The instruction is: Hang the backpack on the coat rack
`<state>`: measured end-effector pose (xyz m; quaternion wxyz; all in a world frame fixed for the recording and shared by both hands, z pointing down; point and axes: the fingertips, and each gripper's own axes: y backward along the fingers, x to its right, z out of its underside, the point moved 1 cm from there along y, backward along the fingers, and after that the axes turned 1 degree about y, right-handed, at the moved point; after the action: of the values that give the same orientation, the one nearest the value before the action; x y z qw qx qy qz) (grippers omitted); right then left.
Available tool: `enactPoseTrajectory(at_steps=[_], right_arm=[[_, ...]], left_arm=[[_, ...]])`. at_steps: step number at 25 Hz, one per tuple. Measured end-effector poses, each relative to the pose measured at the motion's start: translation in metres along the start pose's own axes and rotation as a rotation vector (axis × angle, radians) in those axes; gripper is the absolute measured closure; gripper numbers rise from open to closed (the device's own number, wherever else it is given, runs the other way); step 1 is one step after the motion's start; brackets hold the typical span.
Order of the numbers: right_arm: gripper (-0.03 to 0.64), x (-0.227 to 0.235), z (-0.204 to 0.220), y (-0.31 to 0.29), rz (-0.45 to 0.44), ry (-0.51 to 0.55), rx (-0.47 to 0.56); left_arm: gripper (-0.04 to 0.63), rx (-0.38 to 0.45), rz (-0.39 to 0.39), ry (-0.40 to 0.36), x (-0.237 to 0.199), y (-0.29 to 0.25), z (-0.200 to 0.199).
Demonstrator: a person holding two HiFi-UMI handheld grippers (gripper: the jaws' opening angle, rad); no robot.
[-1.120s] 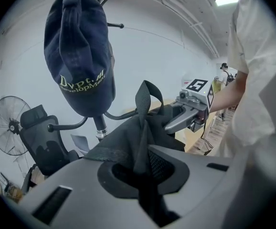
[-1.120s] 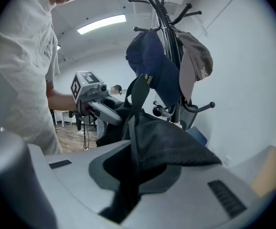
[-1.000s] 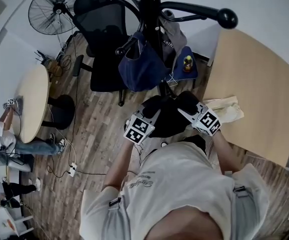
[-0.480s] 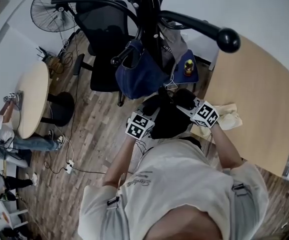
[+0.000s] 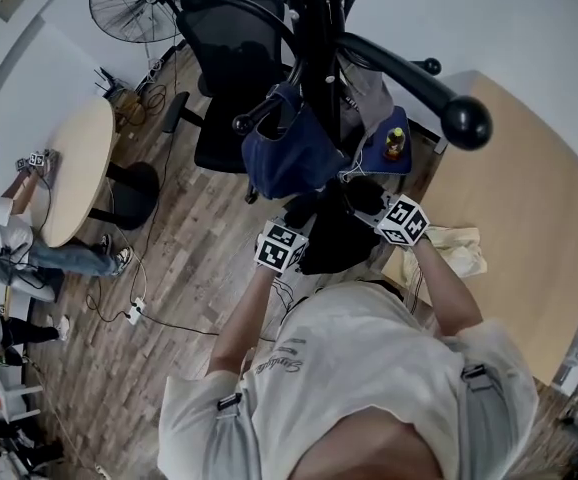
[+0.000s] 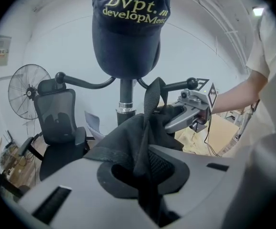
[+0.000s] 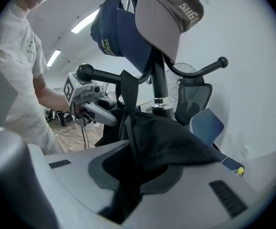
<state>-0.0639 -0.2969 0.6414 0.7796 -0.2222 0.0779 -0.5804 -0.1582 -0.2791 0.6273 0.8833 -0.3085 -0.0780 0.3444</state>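
A black backpack [image 5: 331, 240] hangs between my two grippers, just in front of the black coat rack [image 5: 314, 28]. My left gripper [image 5: 302, 218] is shut on its fabric and strap [image 6: 150, 97]. My right gripper [image 5: 366, 198] has backpack fabric [image 7: 171, 137] between its jaws, which are opening while still pinching it. In the left gripper view the right gripper [image 6: 188, 112] shows beyond the backpack [image 6: 128, 137]; in the right gripper view the left gripper [image 7: 92, 109] shows the same way. A knobbed rack arm [image 5: 466, 121] juts out above the right gripper.
A navy bag [image 5: 287, 156] hangs on the rack, with a navy cap [image 6: 128, 27] and a grey cap [image 7: 164, 13] higher up. Behind are an office chair [image 5: 231, 73] and a fan [image 5: 134, 3]. A wooden table [image 5: 534, 218] with a cream bag [image 5: 456, 248] stands right, a round table [image 5: 74, 173] left.
Both grippers have carried the backpack closer to the rack's pole and lower. The navy bag and the knobbed arm now sit nearer to the grippers in the head view.
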Motion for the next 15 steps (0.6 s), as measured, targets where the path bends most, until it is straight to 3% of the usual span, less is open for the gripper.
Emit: enactPoseTrajectory(at_steps=[8, 15], right_arm=[[0.557, 0.017, 0.012, -0.011, -0.037, -0.071, -0.023], [0.479, 0.029, 0.015, -0.004, 0.000, -0.141, -0.023]], left_arm=[[0.548, -0.017, -0.009, 0.032, -0.007, -0.014, 0.008], [0.535, -0.020, 0.023, 0.049, -0.008, -0.022, 0.009]])
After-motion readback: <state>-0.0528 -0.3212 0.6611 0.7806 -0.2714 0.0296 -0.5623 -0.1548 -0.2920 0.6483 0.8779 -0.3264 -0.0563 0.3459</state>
